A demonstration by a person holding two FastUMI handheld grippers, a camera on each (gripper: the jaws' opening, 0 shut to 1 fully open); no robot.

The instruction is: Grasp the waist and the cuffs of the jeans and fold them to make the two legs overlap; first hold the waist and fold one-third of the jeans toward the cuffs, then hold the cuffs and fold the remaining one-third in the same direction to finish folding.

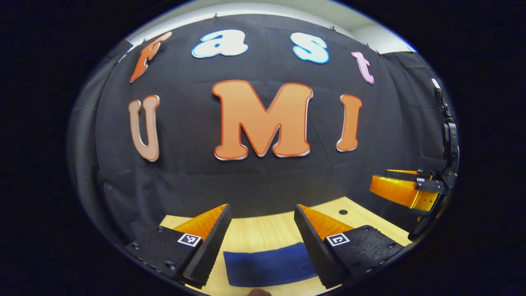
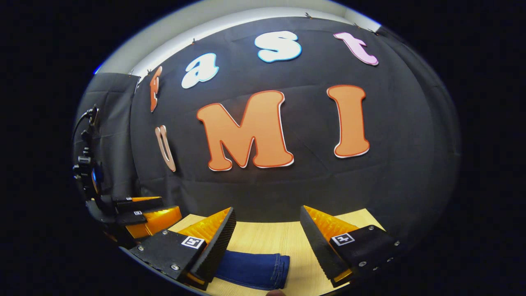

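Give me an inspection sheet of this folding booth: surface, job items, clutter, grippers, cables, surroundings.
Surface: light wooden table, with a small dark hole near its far edge.
Job's things: dark blue denim jeans lie flat on the table as a compact folded piece; its stitched end shows in the right gripper view.
Clutter: nothing seen.
Grippers: left gripper open, above the jeans, holding nothing; right gripper open, above the stitched end, holding nothing.
Cables: a black cable rises from the left gripper's body.
Surroundings: black cloth wall behind the table; pale wall strip above.
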